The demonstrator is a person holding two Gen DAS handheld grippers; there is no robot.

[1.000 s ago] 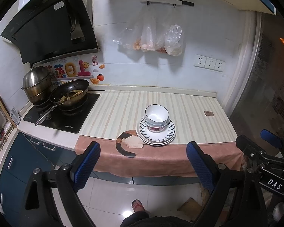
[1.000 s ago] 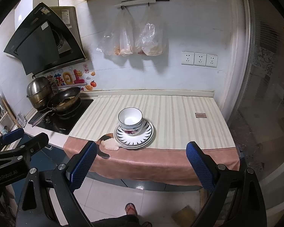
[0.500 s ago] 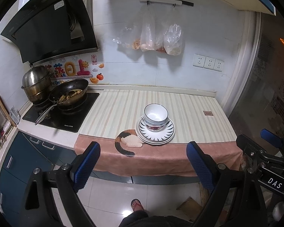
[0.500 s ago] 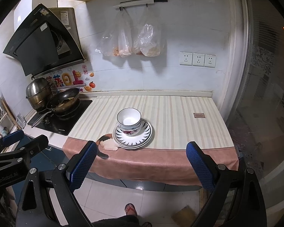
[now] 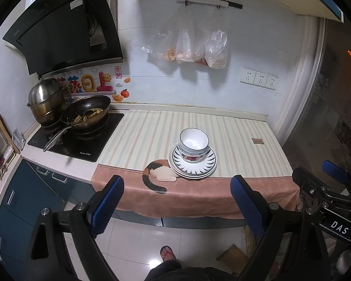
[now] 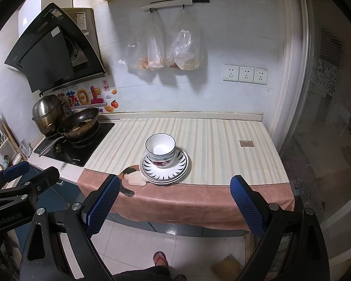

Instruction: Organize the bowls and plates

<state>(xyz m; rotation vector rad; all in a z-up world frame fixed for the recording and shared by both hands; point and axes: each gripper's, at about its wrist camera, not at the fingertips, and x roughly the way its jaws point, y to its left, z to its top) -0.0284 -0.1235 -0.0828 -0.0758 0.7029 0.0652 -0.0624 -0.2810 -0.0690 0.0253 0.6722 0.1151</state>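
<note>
right wrist view: both grippers' fingers apart, empty; bowls point(image 6: 160, 151) on plates point(image 6: 164, 167): rigid, fragile, slippery; grip rim.

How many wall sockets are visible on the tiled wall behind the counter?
3. They sit side by side in a row on the wall at the counter's right end: left socket, middle socket, right socket. None appear hidden.

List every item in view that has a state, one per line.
bowls: stacked upright on the plates, top one empty
plates: stacked on the cloth
left gripper: open, empty
right gripper: open, empty
frying pan: on the stove, food inside
</note>
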